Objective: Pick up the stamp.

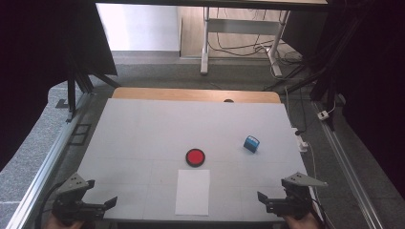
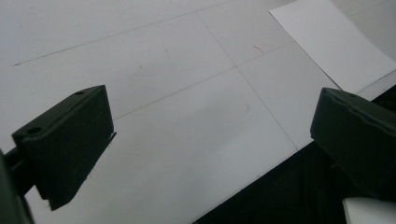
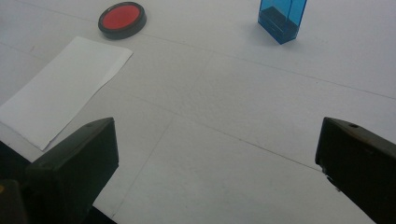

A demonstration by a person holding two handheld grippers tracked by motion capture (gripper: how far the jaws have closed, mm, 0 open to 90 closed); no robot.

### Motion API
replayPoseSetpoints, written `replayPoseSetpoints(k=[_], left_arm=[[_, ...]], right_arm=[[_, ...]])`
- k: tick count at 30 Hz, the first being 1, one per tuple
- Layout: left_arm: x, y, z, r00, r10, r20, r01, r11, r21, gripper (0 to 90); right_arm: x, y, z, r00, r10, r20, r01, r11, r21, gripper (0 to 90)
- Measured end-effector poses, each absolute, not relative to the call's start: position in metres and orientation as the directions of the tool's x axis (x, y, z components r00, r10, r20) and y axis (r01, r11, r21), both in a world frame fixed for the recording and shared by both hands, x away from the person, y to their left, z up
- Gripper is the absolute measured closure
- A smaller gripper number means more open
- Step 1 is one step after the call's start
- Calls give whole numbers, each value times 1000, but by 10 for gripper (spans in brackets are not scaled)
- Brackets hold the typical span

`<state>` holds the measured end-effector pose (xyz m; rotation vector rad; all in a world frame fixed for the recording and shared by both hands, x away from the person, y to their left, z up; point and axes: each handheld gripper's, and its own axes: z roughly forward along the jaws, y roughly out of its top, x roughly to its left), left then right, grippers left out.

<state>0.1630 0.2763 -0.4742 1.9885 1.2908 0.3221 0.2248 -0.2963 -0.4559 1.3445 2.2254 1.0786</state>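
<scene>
White rectangular paper sheet [image 1: 192,192] lies flat at lower centre of the high view, short edge near the front edge of the grey counter [image 1: 143,133]. Just beyond its far edge: round black-rimmed red pad [image 1: 195,157], apart from the sheet. Translucent blue plastic box [image 1: 251,143] stands right of centre, well apart from both.

Left hand-held gripper [image 1: 111,202] at lower left of the high view, jaws spread, nothing between them; it sits over the counter's front left corner. In the left gripper view [image 2: 205,135] the sheet [image 2: 331,39] shows at upper right.

Right hand-held gripper [image 1: 261,196] at lower right, jaws spread, nothing between them. In the right gripper view [image 3: 217,154] the sheet [image 3: 65,88] is at left, red pad [image 3: 121,19] upper left, blue box [image 3: 282,18] top right, standing upright.

Both grippers well apart from all 3 items.
</scene>
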Motion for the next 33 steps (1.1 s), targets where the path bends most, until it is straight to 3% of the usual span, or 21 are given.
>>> replayPoseSetpoints(k=[10,33], left_arm=[[163,277,-475,469,866,-174,688,-235,686,0],[162,278,-476,462,866,-192,701,-223,678,0]], right_arm=[[219,-295,-453,-521,853,44,574,311,757,0],[223,-294,-452,-540,841,45,570,325,755,0]])
